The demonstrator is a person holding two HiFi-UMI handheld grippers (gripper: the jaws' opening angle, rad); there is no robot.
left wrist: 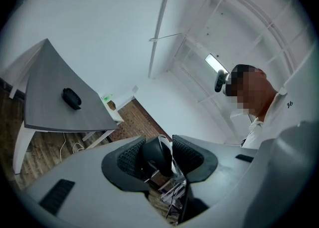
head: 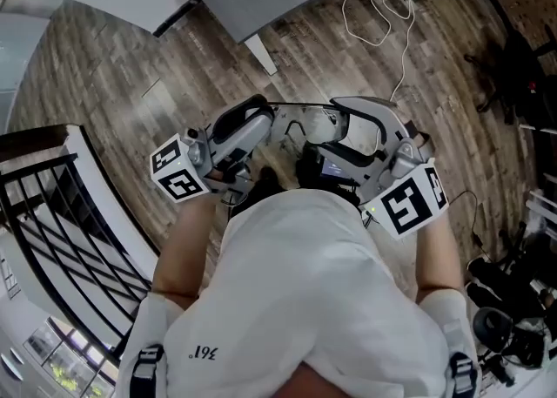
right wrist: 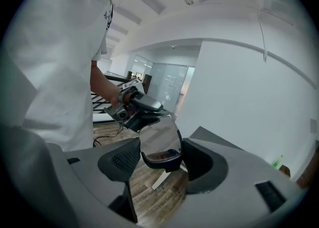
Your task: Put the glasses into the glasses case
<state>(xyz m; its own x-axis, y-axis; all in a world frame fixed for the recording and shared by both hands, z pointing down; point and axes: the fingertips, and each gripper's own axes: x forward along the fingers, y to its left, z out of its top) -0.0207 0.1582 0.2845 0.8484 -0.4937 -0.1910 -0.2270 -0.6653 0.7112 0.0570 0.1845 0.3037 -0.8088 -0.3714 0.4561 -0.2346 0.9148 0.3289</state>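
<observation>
The carrying step is in hand: the glasses [right wrist: 158, 142] hang in the air before the person's chest, with the left claw [left wrist: 157, 154] clamped on one dark end and the right claw [right wrist: 159, 161] closed across a lens. The dark glasses case [left wrist: 71, 98] lies well apart on the grey tabletop [left wrist: 47, 80], and it is too small to tell whether it is open. Next, I judge, the glasses must be brought over to it, and one claw must free itself to deal with the lid.

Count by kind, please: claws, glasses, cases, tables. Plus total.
Claws: 2 (left claw, right claw)
Glasses: 1, gripped by both claws
Glasses case: 1
Table: 1
Total: 5
</observation>
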